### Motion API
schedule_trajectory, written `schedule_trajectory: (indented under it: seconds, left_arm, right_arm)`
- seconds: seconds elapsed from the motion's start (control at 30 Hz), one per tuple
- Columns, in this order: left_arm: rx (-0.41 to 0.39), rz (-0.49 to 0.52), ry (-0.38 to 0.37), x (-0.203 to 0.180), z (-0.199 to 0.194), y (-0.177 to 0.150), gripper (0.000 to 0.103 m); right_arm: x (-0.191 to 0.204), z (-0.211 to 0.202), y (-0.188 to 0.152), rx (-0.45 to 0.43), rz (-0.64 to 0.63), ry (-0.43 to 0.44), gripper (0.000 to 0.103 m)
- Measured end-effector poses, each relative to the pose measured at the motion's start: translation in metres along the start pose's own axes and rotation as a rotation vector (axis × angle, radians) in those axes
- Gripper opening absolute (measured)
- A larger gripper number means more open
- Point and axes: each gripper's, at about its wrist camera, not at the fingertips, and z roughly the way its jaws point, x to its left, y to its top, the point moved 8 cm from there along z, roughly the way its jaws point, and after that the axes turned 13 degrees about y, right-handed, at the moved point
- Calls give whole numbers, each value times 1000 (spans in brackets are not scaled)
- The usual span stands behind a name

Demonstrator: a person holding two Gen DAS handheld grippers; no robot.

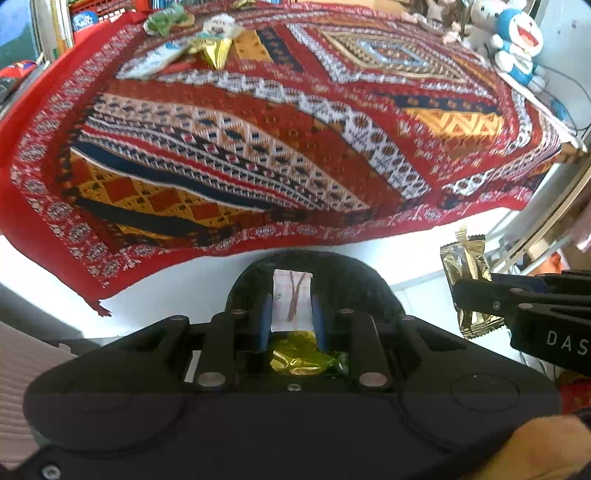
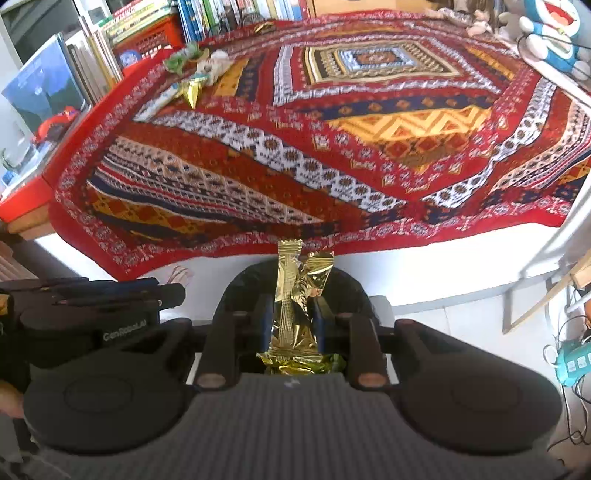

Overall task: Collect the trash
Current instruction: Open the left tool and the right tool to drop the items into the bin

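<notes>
Below, the left tool (image 1: 291,314) pinches a white paper scrap (image 1: 291,300) marked with a dark scribble, crumpled yellow-green foil (image 1: 301,356) bunched behind its fingers. Beside it, the right tool (image 2: 291,314) clamps an upright gold wrapper (image 2: 295,295), more crinkled foil gathered at its base. Both tools hang over a dark round bin (image 1: 369,280) standing below the bench edge. Beyond, a red patterned cloth (image 1: 277,147) covers the bench, where further wrappers (image 1: 214,48) lie near the far left corner. Books (image 2: 207,18) line the back; a blue plush toy (image 1: 517,40) sits far right.
</notes>
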Motion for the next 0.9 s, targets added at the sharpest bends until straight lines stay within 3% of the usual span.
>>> schedule_trajectory:
  seconds: [0.43,0.73,0.8,0.9]
  left_arm:
    - [67,9,-1,-5,62,-17,22]
    - [91,12,-18,-8,82,-16,24]
    - [97,8,-24,-7,84,-14,36]
    - [91,24,-11,-7,84,-12,45]
  right_arm:
    - [-19,61,-13,68,3,10,28]
    - [-22,74,-7,81,7,2,35]
    - [-23,75,-5,80,6,-3,49]
    - [-24,76,-3,78,14,-3,53]
